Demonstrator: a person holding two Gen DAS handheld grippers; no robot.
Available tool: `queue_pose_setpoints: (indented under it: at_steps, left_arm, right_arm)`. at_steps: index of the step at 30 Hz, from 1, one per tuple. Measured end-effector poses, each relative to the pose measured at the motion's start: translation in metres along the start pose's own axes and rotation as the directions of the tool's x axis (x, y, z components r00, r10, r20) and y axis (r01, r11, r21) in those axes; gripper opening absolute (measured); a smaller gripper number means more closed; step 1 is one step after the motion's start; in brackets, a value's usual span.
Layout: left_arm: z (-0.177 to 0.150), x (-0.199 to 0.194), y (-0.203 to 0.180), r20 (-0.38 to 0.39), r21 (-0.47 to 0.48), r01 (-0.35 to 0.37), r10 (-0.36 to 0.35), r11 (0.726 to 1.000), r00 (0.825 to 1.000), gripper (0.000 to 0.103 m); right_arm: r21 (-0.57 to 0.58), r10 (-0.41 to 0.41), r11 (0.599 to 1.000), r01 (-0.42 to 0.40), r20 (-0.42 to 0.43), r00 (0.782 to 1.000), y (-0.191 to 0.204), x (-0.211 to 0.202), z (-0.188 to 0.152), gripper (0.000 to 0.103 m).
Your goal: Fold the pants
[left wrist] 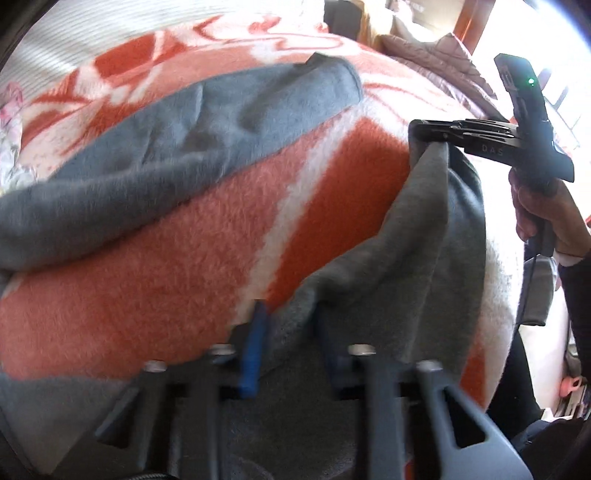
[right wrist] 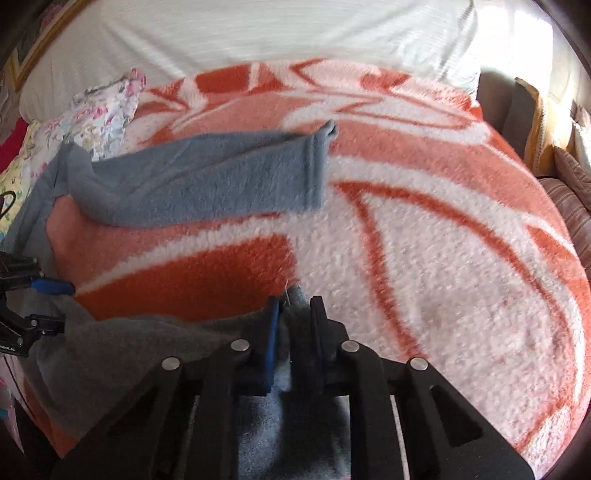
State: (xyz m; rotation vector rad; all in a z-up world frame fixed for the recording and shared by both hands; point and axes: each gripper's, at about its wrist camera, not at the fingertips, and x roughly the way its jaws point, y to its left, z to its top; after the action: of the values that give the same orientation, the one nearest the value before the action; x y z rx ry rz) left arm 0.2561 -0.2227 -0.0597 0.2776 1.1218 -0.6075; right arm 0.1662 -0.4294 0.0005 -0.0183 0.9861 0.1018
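Note:
Grey fleece pants lie on an orange, pink and white blanket [left wrist: 147,280]. One leg [left wrist: 207,122] stretches flat across the blanket, its cuff [right wrist: 317,166] toward the right in the right wrist view. My left gripper [left wrist: 291,314] is shut on a fold of the near leg [left wrist: 424,251], with grey cloth bunched between its blue pads [left wrist: 255,343]. My right gripper [right wrist: 295,306] is shut on the same leg's end [right wrist: 291,302]; in the left wrist view the right gripper [left wrist: 430,136] holds the cloth up off the blanket. The left gripper [right wrist: 59,288] shows at the left edge of the right wrist view.
A white sheet [right wrist: 258,33] covers the bed beyond the blanket. Floral fabric [right wrist: 103,107] lies at the far left. Striped cushions [right wrist: 576,206] sit past the bed's right edge. A person's hand [left wrist: 543,210] grips the right tool's handle.

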Motion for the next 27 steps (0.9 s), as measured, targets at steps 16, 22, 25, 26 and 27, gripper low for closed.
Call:
queue_pose_setpoints:
  at_steps: [16,22,25,26,27]
  left_arm:
    - [0.025,-0.038,0.046,0.099,-0.109,-0.059,0.070,0.992,0.993,0.057]
    - [0.035,-0.064,0.091,0.107,-0.105,-0.180,0.191,0.978,0.976,0.070]
    - [0.032,-0.064,0.125,0.067,-0.168,-0.206,0.220,0.964,0.973,0.074]
    - [0.030,-0.065,0.136,0.064,-0.202,-0.190,0.206,0.961,0.976,0.074]
    - [0.028,-0.067,0.149,0.068,-0.249,-0.165,0.188,0.954,0.980,0.075]
  right_arm:
    - [0.152,-0.004,0.988,-0.002,0.034,0.999,-0.034,-0.011,0.023,0.054]
    - [0.171,0.050,0.983,-0.061,0.068,0.996,-0.026,-0.010,0.056,0.055]
    - [0.170,0.069,0.982,-0.077,0.054,0.996,-0.021,-0.001,0.062,0.065]
    - [0.168,0.067,0.983,-0.075,0.050,0.997,-0.020,0.004,0.063,0.067]
    - [0.160,0.068,0.984,-0.075,0.051,0.996,-0.019,0.007,0.062,0.068]
